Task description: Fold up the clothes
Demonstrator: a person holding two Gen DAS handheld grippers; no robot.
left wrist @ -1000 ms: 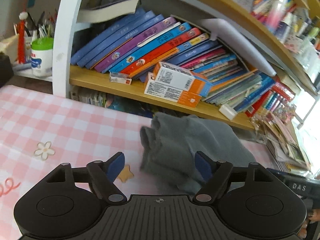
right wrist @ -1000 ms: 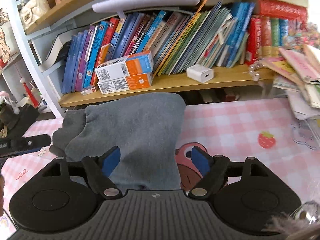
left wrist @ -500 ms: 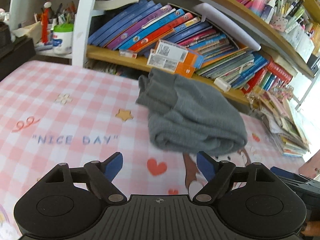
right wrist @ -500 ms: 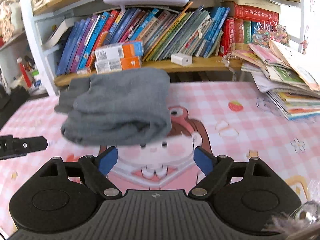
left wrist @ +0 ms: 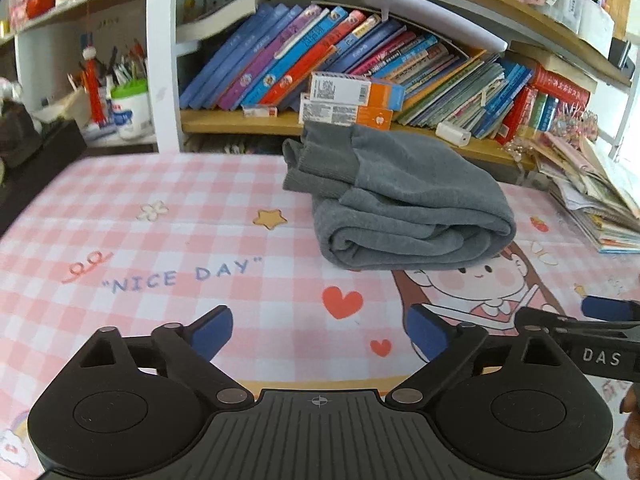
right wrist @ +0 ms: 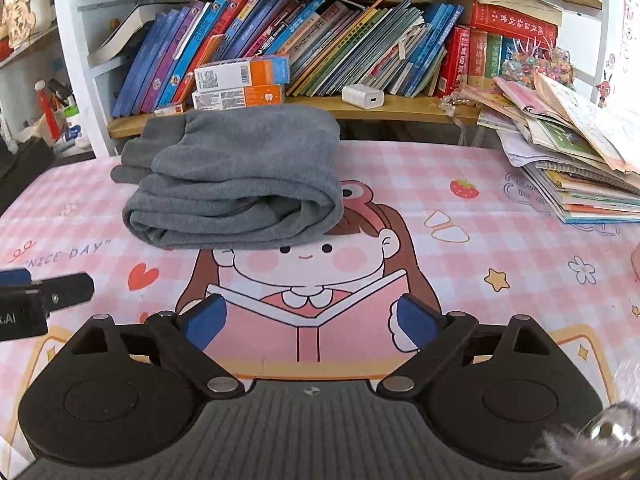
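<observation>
Left gripper (left wrist: 318, 330) opening, nothing between its jaws – clear of the cloth. Folded grey garment (left wrist: 404, 204) resting mid-table on the pink checked tablecloth (left wrist: 120, 240), loose cuffs trailing toward the bookshelf (right wrist: 400, 104). Right gripper (right wrist: 310, 318) likewise opening, empty – risks snagging an edge, unrolling the fold

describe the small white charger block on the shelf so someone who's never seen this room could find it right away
Find the wooden bookshelf behind the pink checked table, its lowest row packed with leaning books. The white charger block lies on the shelf board in front of them, right of two stacked orange-and-white boxes. It alone is plain white, with a port.
</observation>
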